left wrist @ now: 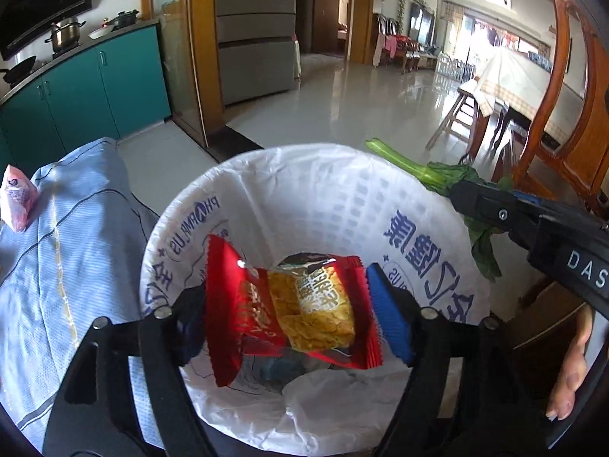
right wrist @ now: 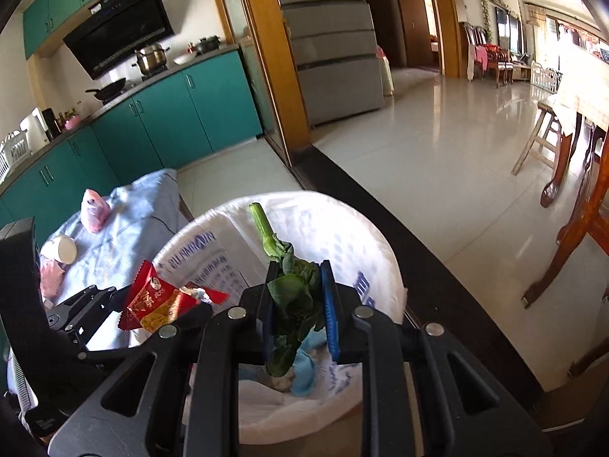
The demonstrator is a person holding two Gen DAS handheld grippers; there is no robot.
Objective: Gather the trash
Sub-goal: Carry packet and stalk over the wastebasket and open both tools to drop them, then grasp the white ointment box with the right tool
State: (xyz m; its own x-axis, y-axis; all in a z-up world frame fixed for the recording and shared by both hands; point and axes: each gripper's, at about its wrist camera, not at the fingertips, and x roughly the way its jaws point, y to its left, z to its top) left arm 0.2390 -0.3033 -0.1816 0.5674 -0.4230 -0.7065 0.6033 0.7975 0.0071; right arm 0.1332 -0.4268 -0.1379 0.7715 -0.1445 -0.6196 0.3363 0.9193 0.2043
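My left gripper (left wrist: pixel 293 316) is shut on a red and yellow snack wrapper (left wrist: pixel 289 308) and holds it over the open bin lined with a white printed bag (left wrist: pixel 342 198). My right gripper (right wrist: pixel 298 304) is shut on a wilted green leafy vegetable (right wrist: pixel 293 297) whose stalk points up, also above the bin (right wrist: pixel 342 228). The right gripper (left wrist: pixel 533 224) shows at the right of the left wrist view with the vegetable (left wrist: pixel 426 171). The wrapper (right wrist: pixel 160 304) and left gripper (right wrist: pixel 95 304) show at the left of the right wrist view. Blue trash (right wrist: pixel 304 369) lies in the bin.
A table with a light blue cloth (left wrist: pixel 64 251) stands left of the bin, bearing a pink packet (right wrist: pixel 95 209), a white cup (right wrist: pixel 64 249) and another pink item (right wrist: pixel 51 278). Green kitchen cabinets (right wrist: pixel 171 122) stand behind. Wooden chairs (left wrist: pixel 563 122) are on the right.
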